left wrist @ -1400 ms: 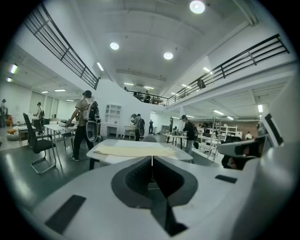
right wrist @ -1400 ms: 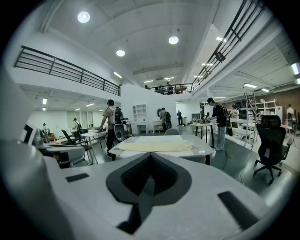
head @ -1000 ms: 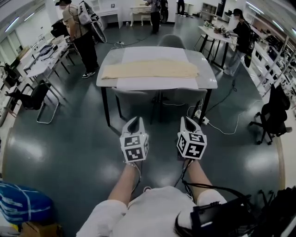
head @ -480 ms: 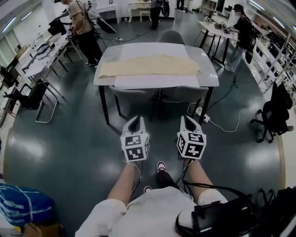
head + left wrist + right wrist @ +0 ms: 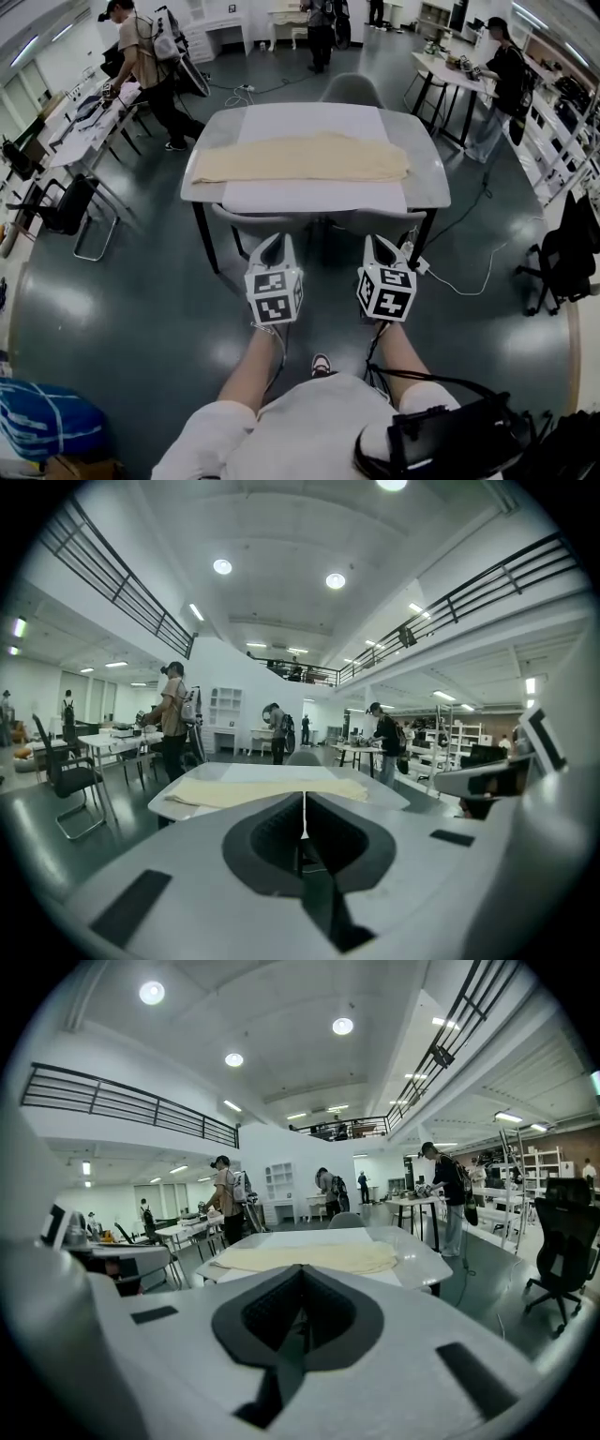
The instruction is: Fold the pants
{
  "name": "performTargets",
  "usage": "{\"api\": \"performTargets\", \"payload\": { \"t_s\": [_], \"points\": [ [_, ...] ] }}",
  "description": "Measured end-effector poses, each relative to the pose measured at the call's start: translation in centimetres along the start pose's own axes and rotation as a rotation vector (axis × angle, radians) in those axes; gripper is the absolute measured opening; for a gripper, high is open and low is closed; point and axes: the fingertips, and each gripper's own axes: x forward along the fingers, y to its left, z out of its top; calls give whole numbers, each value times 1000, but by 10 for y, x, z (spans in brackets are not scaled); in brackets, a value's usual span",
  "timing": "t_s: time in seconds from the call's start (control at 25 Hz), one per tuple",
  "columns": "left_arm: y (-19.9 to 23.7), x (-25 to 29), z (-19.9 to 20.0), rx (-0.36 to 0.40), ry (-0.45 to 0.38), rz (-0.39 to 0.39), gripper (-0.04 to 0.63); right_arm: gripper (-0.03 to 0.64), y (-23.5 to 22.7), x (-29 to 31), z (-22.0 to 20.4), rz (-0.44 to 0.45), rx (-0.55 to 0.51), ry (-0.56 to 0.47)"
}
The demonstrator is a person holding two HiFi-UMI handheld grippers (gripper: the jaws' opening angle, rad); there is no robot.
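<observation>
Head view:
- Beige pants (image 5: 300, 157) are lying flat, stretched left to right across a grey table (image 5: 427, 178).
- Two grey chairs (image 5: 272, 223) are standing tucked at the table's near edge, between the person and the pants. A third is standing at the far side.
- A white cable (image 5: 459, 281) is trailing on the floor to the right.
- Bystanders (image 5: 141, 56) are standing at benches beyond.
- The left gripper (image 5: 272, 246) and right gripper (image 5: 380, 242) are hovering side by side over bare floor. Both are short of the table and pointing toward it.

Left gripper view: the jaws are pressing together on nothing, and the pants are lying ahead on the table.

Right gripper view: the jaws are meeting at the tip, empty, and tilting slightly down at the pants ahead.
</observation>
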Motion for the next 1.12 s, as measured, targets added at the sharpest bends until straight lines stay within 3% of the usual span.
{"api": "performTargets", "payload": {
  "t_s": [0.6, 0.88, 1.12],
  "points": [
    [-1, 124, 28, 0, 29, 58, 12, -8, -68, 121, 30, 26, 64, 39],
    [22, 201, 39, -40, 30, 38, 12, -8, -83, 190, 40, -3, 103, 73],
    [50, 291, 72, -40, 17, 2, 12, -8, -102, 265, 83, -63, 111, 56]
  ]
}}
